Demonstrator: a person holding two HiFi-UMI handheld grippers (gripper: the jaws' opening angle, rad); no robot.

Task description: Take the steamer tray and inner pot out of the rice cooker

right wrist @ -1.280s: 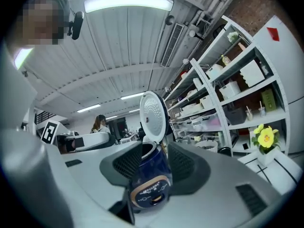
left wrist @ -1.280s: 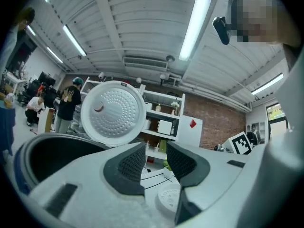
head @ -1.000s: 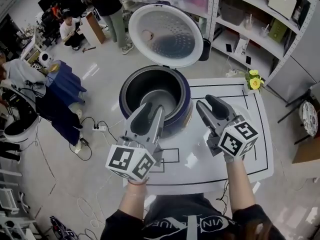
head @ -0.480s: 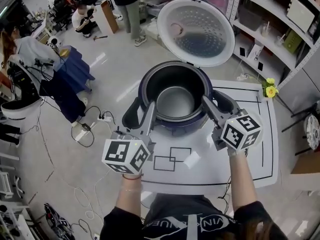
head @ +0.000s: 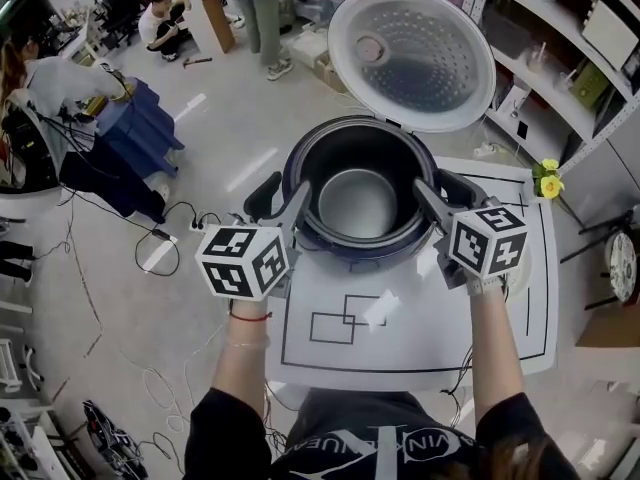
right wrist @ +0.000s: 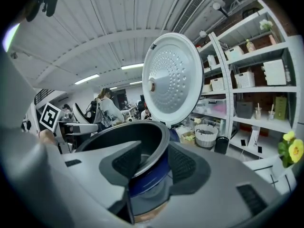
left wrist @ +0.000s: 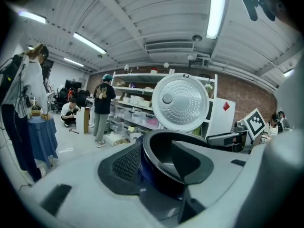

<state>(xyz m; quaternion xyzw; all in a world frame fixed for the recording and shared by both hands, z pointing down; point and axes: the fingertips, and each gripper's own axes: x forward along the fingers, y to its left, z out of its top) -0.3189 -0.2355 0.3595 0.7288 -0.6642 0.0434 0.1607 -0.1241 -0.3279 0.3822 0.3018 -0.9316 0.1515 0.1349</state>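
Note:
The dark blue rice cooker point(head: 345, 255) stands at the table's far edge with its white lid point(head: 420, 53) swung up. The grey inner pot point(head: 358, 203) sits inside it. My left gripper point(head: 282, 196) straddles the left rim, one jaw outside the blue wall and one inside the pot, and its jaws are opening. In the left gripper view the pot's rim point(left wrist: 164, 139) runs between the jaws without being pressed. My right gripper point(head: 442, 190) straddles the right rim in the same way, also opening. In the right gripper view the rim point(right wrist: 154, 139) and blue wall point(right wrist: 147, 177) pass between the pads.
The white table point(head: 420, 338) bears black outlines. A yellow flower point(head: 546, 178) sits at its far right corner. Shelving point(head: 560, 58) runs along the right, and people point(head: 255, 8) stand at the back left. Cables point(head: 170, 238) lie on the floor to the left.
Both grippers moved forward and apart, from in front of the cooker to its left and right rims. The left jaws spread wider.

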